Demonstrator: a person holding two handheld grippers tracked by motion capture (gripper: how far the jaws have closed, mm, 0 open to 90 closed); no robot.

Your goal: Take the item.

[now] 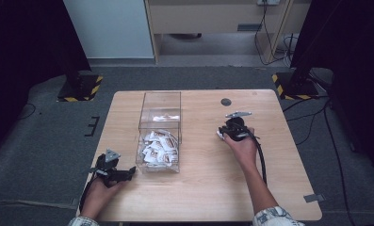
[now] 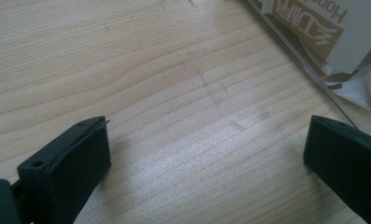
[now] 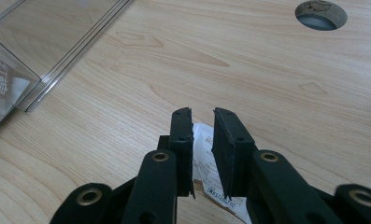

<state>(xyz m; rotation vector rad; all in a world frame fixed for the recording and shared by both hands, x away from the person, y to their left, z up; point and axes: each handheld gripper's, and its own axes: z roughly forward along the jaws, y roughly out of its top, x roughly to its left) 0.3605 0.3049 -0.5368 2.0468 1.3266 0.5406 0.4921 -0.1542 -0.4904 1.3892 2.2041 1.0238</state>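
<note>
Right gripper (image 3: 203, 116) pointing down at the wooden table (image 3: 267, 79), jaws a little apart, with a narrow gap between them. Directly under that gap, lying flat on the wood, a white sachet (image 3: 206, 154); pads beside it, not pressing on it. Small dark print along the lower edge of the sachet, too small to read. Farther ahead of the jaws, to their left, the corner of a clear plastic box (image 3: 57, 51); through its wall a piece of brown printing with pale characters, not readable. Far ahead to the right of the jaws, a round cable hole (image 3: 321, 14) in the table top.

Left gripper (image 2: 206, 140) resting low over the table, jaws wide apart, only bare wood between them. Ahead of the right jaw, just beyond it, the clear wall of the same box, and behind it more sachets (image 2: 314, 28) in white with a brown panel. On that panel, pale Chinese characters and the Latin letters "Hon", cut by the edge of the view.

From above: box (image 1: 159, 127) between the two grippers, nearer to the left one (image 1: 128, 173), with a heap of sachets (image 1: 158, 148) in its near half. Right gripper (image 1: 221, 133) well apart from the box, with the single sachet at its tip.
</note>
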